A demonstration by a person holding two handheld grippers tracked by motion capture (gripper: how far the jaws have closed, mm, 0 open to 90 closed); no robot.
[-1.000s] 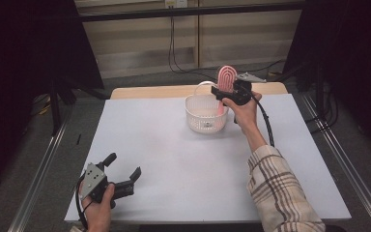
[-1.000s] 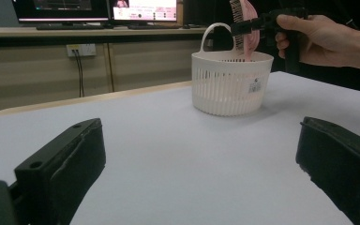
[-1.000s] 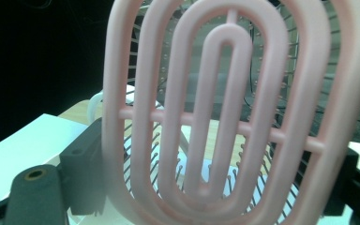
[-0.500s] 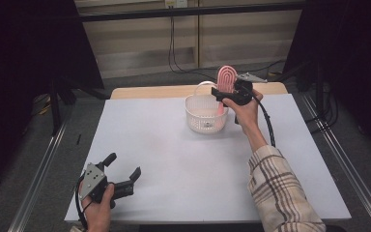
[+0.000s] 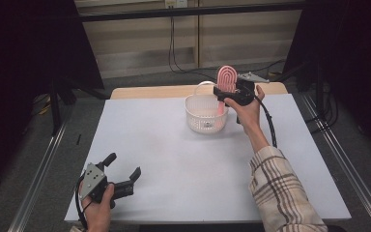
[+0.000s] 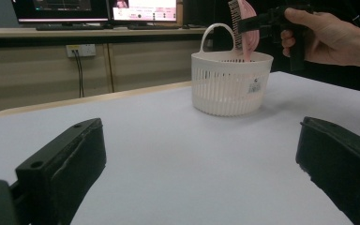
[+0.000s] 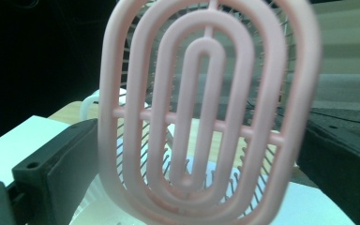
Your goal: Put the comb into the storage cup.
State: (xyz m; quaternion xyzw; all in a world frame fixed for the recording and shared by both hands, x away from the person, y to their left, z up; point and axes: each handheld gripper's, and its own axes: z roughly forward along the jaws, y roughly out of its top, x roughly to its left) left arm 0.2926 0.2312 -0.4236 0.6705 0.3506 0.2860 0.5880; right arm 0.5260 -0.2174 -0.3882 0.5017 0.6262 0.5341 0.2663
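Jaws of the right gripper (image 5: 223,93) have just been opening and are seen set wide either side of the pink hairbrush (image 5: 226,79), whose vented oval head of nested loops carries dark bristles. The brush is stood upright in the white slatted basket (image 5: 206,117), head above its rim. Well away from the basket, the left gripper (image 5: 123,170) is held with jaws apart.

Right gripper (image 5: 228,93): jaws just opened, pink brush (image 5: 226,79) upright between them
Basket (image 5: 206,116): brush's lower end inside
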